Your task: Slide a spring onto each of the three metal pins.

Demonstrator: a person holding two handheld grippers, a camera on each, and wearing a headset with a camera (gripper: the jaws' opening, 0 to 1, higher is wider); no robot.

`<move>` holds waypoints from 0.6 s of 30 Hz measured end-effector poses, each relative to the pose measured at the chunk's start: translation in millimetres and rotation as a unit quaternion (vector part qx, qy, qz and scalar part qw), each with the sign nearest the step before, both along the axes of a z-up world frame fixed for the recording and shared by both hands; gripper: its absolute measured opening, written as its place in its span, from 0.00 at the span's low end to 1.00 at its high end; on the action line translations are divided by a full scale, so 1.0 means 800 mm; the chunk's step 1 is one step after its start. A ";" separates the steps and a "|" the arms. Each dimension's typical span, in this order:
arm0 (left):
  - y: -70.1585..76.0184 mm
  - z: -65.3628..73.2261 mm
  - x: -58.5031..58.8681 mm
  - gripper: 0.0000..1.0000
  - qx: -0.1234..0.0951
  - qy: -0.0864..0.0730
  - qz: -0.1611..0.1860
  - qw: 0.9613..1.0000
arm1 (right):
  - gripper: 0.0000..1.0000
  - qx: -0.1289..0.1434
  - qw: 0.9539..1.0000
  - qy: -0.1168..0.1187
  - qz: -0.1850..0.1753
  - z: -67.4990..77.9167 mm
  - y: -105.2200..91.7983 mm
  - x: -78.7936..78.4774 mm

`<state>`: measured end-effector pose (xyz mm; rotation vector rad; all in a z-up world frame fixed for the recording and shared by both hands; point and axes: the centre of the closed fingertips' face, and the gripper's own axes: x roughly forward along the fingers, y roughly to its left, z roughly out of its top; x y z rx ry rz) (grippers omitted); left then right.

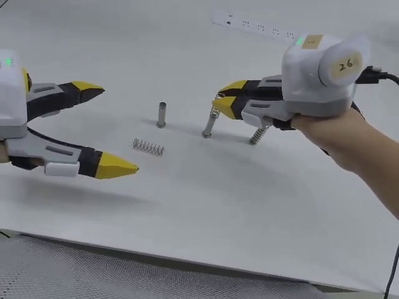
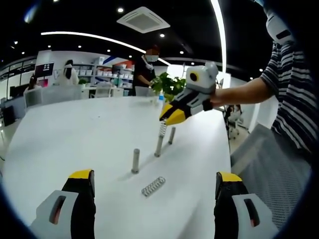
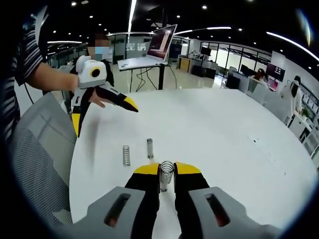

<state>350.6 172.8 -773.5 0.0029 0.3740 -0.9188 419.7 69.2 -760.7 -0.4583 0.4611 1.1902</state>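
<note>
Three metal pins stand on the white table. The left pin is bare. The right pin carries a spring along its length. On top of the middle pin sits a spring, and my right gripper is shut on it. A loose spring lies flat in front of the bare pin. My left gripper hovers wide open to the left of that spring, holding nothing.
A white power strip lies at the table's far side. The table's near edge runs across the bottom, with grey mesh below it. People and desks are far behind in the gripper views.
</note>
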 end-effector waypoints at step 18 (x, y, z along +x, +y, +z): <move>0.010 -0.005 -0.003 0.98 0.003 0.002 0.005 1.000 | 0.07 -0.041 0.999 0.010 -0.002 -0.047 0.001 0.003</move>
